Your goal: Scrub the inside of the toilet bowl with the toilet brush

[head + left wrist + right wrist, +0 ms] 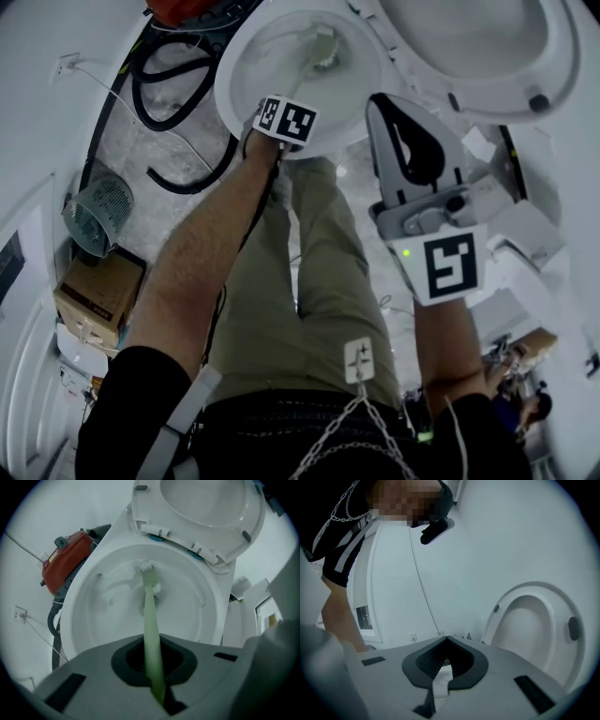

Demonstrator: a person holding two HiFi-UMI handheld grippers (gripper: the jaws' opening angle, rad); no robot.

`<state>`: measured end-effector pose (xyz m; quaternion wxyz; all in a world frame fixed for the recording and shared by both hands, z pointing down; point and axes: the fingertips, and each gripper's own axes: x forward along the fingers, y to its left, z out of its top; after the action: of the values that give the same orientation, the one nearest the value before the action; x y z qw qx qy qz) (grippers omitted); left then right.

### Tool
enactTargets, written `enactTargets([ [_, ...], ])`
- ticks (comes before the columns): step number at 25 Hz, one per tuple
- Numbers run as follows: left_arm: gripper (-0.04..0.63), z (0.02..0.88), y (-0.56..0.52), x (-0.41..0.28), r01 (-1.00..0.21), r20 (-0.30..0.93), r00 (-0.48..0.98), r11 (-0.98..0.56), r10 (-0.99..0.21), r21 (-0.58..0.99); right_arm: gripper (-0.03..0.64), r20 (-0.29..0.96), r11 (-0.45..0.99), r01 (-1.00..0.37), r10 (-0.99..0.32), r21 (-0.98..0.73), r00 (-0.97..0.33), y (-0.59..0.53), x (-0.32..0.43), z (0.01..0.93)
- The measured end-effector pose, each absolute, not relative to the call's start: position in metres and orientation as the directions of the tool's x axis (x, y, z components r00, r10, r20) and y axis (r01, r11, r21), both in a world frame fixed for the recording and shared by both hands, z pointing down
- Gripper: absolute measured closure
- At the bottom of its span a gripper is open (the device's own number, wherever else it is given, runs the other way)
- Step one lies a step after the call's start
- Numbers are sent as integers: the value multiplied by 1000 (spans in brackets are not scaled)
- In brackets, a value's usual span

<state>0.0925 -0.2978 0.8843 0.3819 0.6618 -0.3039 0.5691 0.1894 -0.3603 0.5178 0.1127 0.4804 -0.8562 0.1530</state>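
The white toilet bowl [246, 89] lies at the top of the head view, its seat and lid [469, 42] raised behind it. My left gripper [286, 120] hovers over the bowl's near rim. In the left gripper view this gripper [152, 660] is shut on the pale green handle of the toilet brush [150, 616]. The brush's white bristle head [149, 576] reaches down inside the bowl [103, 597] near the far wall. My right gripper [380, 103] hangs to the right of the bowl, away from it. Its jaws [443, 667] stand closed, with only a thin pale slit between them.
A red device [65, 562] and black hoses [178, 103] sit left of the toilet. A small fan [98, 214] and a cardboard box [98, 295] stand on the floor further left. The person's legs [319, 281] stand right before the bowl. The raised seat [534, 630] fills the right gripper view's right.
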Motion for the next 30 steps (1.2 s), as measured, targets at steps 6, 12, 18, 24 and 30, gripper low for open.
enactTargets([
  [6, 595, 880, -289, 98, -788, 986, 163, -599, 19, 142, 614, 345, 487, -859, -788, -157, -510, -356, 186, 519],
  [12, 595, 871, -264, 114, -680, 982, 189, -719, 21, 146, 614, 334, 486, -860, -794, -154, -509, -354, 178, 515],
  [18, 595, 867, -239, 121, -634, 977, 199, -749, 80, 191, 614, 331, 498, -853, -788, -155, -519, -350, 162, 510],
  [24, 595, 866, -212, 110, -569, 974, 181, -794, 134, 215, 614, 333, 503, -850, -784, -155, -525, -344, 151, 510],
  [30, 595, 865, -191, 86, -557, 973, 152, -798, 176, 231, 614, 331, 525, -837, -771, -155, -545, -338, 136, 507],
])
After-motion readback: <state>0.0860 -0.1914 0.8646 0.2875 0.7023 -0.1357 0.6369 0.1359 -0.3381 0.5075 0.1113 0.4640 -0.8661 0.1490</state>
